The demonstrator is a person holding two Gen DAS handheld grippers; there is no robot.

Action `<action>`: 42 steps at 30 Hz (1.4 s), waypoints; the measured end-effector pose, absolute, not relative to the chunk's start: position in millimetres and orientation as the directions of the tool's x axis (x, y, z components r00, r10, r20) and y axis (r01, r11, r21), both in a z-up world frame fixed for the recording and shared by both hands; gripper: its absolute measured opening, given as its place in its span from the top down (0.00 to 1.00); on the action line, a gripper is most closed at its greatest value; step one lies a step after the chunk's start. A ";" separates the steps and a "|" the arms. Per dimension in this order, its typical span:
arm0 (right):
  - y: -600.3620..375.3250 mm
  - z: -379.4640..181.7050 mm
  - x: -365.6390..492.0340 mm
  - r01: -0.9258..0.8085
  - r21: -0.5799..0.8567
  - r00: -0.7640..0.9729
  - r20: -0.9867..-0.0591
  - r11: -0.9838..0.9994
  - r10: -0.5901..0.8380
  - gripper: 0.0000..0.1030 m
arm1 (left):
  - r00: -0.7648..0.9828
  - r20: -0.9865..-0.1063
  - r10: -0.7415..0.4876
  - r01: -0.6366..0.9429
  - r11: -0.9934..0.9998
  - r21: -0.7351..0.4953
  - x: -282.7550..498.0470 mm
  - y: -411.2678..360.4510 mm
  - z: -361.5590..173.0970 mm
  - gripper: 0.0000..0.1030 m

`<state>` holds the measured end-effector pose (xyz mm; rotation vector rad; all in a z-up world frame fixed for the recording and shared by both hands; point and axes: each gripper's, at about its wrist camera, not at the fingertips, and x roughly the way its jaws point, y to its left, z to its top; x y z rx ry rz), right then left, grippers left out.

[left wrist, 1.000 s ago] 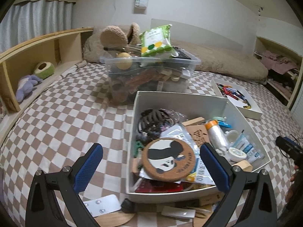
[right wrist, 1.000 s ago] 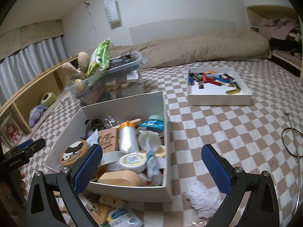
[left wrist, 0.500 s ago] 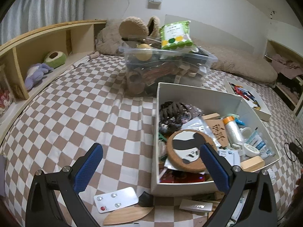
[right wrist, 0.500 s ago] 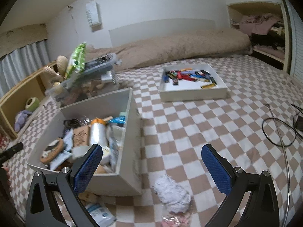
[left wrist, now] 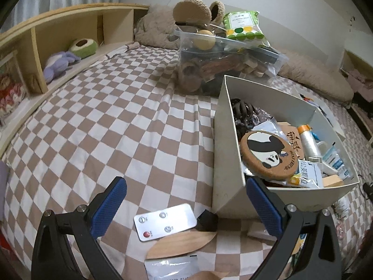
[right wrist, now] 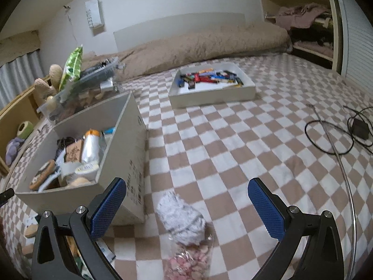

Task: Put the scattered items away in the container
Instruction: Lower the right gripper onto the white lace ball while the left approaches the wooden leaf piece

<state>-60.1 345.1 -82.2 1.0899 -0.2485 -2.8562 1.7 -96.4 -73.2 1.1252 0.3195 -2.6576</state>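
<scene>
Both jaws spread wide, empty; best lowering the right gripper (right wrist: 186, 206) squarely over the fluffy white ball (right wrist: 180, 218) beside the box (right wrist: 130, 163).

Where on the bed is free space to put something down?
Free: checkered sheet left of the white box, toward the shelf; also between box and battery tray. Crowded: near the remote and fluffy item.

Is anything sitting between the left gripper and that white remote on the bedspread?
Nothing visible: the left gripper is open and the white remote lies bare between its fingers. A black block touches its right end only.
</scene>
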 end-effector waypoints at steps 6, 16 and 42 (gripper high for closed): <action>350.1 -97.9 -57.6 -0.015 0.186 -0.701 -0.703 -0.982 -0.122 0.00 | -0.640 -0.755 -0.143 0.343 -0.932 -0.114 18.2 -110.1 -91.5 0.00; 344.3 -116.2 -57.2 0.002 0.212 -0.642 -0.749 -0.977 -0.164 0.00 | -0.584 -0.808 -0.079 0.361 -0.917 -0.172 33.8 -113.0 -121.0 0.00; 316.8 -146.6 -61.1 0.072 0.139 -0.580 -0.800 -0.988 -0.155 0.32 | -0.484 -0.867 -0.121 0.383 -0.920 -0.086 11.8 -80.5 -164.7 0.00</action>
